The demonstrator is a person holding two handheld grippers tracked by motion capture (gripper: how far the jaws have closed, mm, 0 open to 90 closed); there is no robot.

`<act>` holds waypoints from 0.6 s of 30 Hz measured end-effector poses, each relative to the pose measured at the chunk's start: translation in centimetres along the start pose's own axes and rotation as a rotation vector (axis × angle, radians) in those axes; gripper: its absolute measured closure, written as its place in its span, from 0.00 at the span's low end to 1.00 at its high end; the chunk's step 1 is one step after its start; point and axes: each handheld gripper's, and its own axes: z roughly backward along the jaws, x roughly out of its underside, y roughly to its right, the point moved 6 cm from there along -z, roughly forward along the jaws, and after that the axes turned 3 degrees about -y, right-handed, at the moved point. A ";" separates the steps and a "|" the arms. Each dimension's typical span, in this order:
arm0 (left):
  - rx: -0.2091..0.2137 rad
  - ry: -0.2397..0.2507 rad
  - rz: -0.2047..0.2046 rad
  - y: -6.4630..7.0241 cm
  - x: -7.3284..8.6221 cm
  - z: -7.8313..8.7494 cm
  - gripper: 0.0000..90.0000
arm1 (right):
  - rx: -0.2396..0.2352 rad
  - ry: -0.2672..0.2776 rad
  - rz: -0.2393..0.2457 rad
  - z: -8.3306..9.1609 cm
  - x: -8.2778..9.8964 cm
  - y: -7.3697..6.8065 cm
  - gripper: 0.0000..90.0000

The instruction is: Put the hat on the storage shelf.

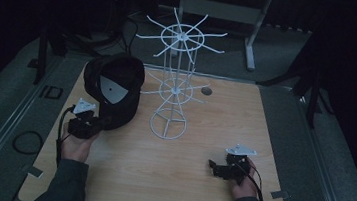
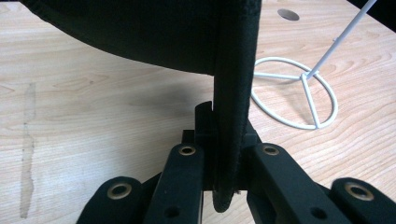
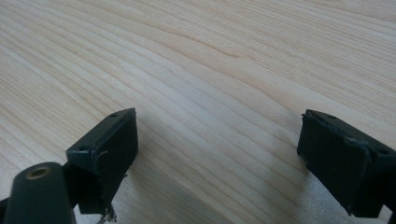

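A black cap (image 1: 113, 89) with a white label inside is held up off the table at the left. My left gripper (image 1: 85, 121) is shut on its brim (image 2: 232, 107), which stands on edge between the jaws in the left gripper view. A white wire hat rack (image 1: 176, 80) with spoke-like hooks stands at the table's middle, and its ring base (image 2: 299, 93) lies just right of the cap. My right gripper (image 1: 219, 167) rests low over the table at the front right, open, with nothing but bare wood between its pads (image 3: 109, 144).
The wooden table (image 1: 198, 183) has a small round hole (image 1: 206, 91) behind the rack. Dark carpeted floor surrounds it, with a cable loop (image 1: 27, 141) at the left and a desk frame (image 1: 253, 18) at the back.
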 end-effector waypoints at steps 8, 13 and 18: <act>-0.014 0.008 0.000 -0.2 -0.4 0.6 0.96 | 0.000 0.000 0.000 0.0 0.0 0.0 0.14; -0.022 0.011 -0.004 -0.1 -0.7 0.9 0.96 | 0.000 0.000 -0.001 0.0 0.0 0.0 0.14; -0.031 0.015 -0.009 -0.1 -0.9 1.1 0.96 | 0.000 0.000 -0.001 0.0 0.0 0.0 0.14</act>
